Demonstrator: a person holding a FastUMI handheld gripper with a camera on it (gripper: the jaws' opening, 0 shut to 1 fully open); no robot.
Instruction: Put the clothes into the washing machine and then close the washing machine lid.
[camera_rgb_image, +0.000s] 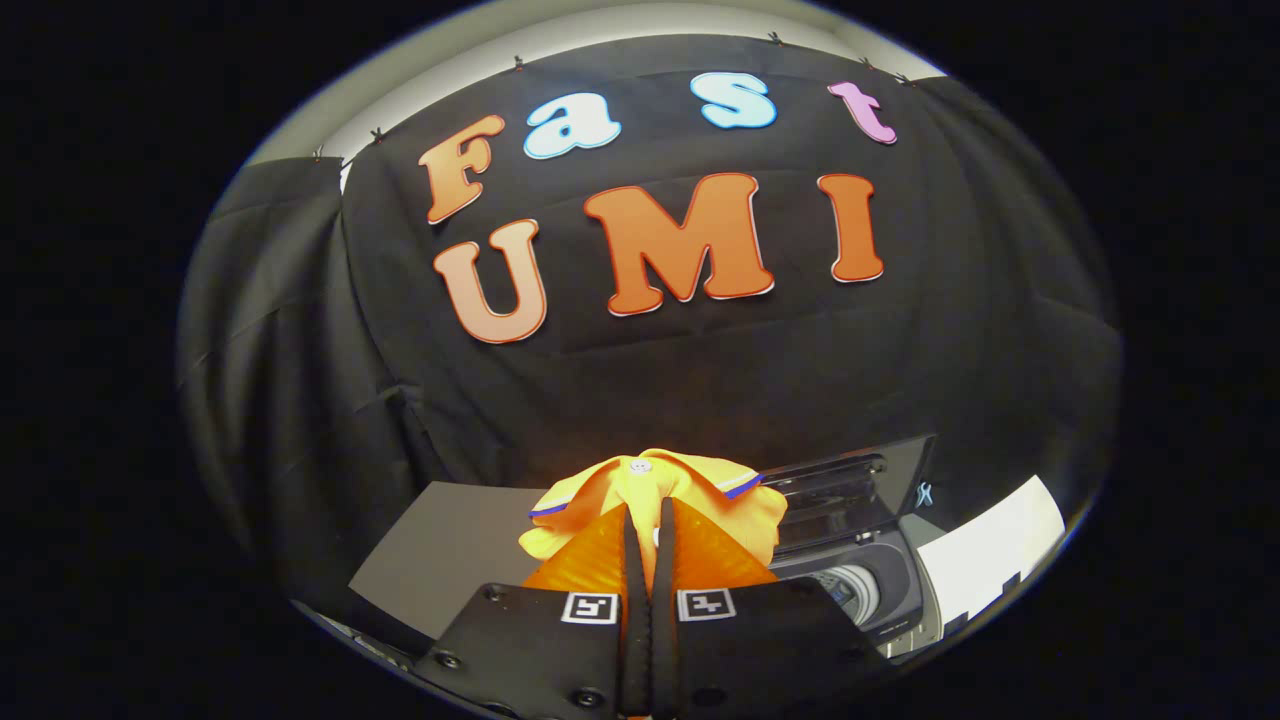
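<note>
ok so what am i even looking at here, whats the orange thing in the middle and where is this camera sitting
The camera rides on a hand-held tool: a two-finger gripper that a person carries. It looks forward along the two fingers, which rise from the bottom of the picture, and its fisheye lens bends everything into a round shape.

The fingers are pressed together on a yellow-orange garment with a collar, blue trim and a small button. It looks lifted clear of the surface, bunched just beyond the fingertips.

Down to the right of the fingers stands a small washing machine with its dark lid raised, so the drum opening can be seen. A grey tabletop lies below to the left. The black cloth behind is the booth's wall.
</note>
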